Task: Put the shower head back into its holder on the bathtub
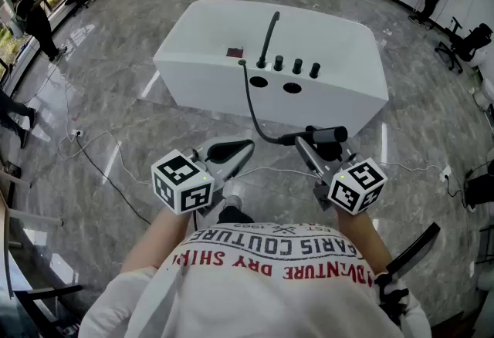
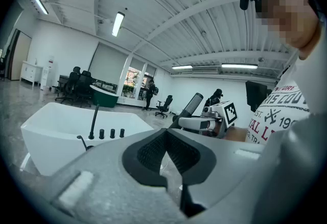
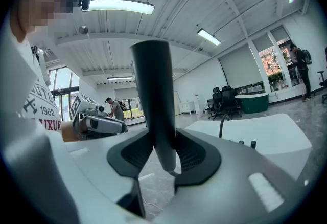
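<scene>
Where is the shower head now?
In the head view, right of centre, the shower head is clamped in the right claw, in front of the bathtub.

White shirt (image 1: 270, 282) with red and black lettering, sleeves (image 1: 116, 302) seemingly short. Both left gripper (image 1: 230, 151) and right gripper (image 1: 310, 145) have pale grey shells, black ribbed pads (image 2: 180, 154) and black-and-white marker cubes (image 1: 183, 180).

The white bathtub (image 1: 202, 39) stands at twelve o'clock. Its black hose (image 1: 252, 103) runs down to the shower head (image 1: 325, 133), gripped by the right gripper (image 1: 312, 147) at five o'clock.
</scene>
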